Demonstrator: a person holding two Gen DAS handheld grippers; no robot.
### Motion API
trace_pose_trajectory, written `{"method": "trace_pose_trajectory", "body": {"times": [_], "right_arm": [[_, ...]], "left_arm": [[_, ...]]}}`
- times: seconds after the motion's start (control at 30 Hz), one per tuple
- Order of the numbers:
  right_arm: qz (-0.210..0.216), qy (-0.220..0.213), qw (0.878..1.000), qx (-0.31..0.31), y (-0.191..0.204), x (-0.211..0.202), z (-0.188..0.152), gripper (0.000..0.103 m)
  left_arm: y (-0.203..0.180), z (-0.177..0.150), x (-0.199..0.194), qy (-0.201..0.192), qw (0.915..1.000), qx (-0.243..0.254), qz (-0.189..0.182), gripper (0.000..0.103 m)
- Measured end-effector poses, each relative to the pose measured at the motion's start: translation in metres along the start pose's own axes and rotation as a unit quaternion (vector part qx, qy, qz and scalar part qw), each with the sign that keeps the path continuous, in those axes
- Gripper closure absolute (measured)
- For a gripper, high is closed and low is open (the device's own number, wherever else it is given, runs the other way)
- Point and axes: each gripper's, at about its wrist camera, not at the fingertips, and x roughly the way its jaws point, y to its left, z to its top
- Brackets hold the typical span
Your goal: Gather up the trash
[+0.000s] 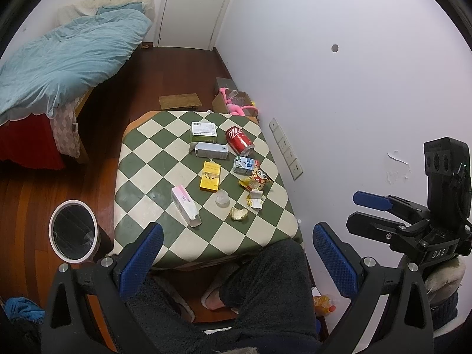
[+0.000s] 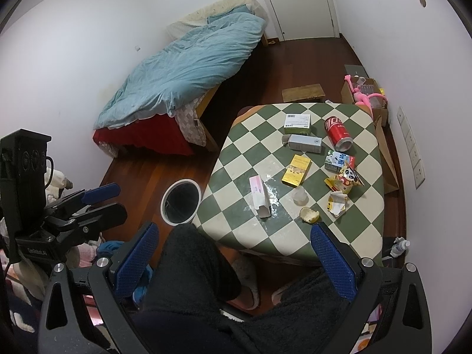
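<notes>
Green-and-cream checkered table (image 1: 153, 159) ahead of you, trash scattered across it: red can (image 1: 239, 141) far, yellow box (image 1: 210, 176) centre, crumpled wrapper (image 1: 255, 199) near-right; bin (image 1: 73, 230) on the floor left; your left gripper (image 1: 237, 258) and right gripper (image 2: 234, 255) both hover spread wide, nothing held
</notes>
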Motion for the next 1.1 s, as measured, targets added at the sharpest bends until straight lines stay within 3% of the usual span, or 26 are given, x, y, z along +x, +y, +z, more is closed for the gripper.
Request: {"method": "trace_pose_trajectory", "body": {"times": [0.8, 0.87, 1.0, 1.03, 1.1], "right_arm": [[-0.001, 0.001, 1.000, 0.000, -0.003, -0.002, 0.002, 0.000], [0.001, 0.000, 1.000, 0.003, -0.003, -0.002, 0.004, 0.000], [0.006, -0.004, 1.000, 0.022, -0.007, 0.008, 0.003, 0.000], [0.000, -0.006, 0.998, 0.055, -0.018, 0.017, 0.003, 0.000], [-0.006, -0.010, 0.998, 0.061, -0.028, 0.020, 0.002, 0.000]], "left_arm": [[0.006, -0.002, 0.007, 0.001, 0.9999, -0.006, 0.008, 0.000], [0.010, 0.000, 0.015, -0.002, 0.9995, -0.013, 0.027, 0.000], [0.027, 0.009, 0.055, -0.008, 0.9935, -0.027, 0.110, 0.000], [0.033, 0.011, 0.066, -0.004, 0.9920, -0.033, 0.122, 0.000], [0.045, 0.013, 0.094, 0.011, 0.9890, -0.051, 0.138, 0.000]]}}
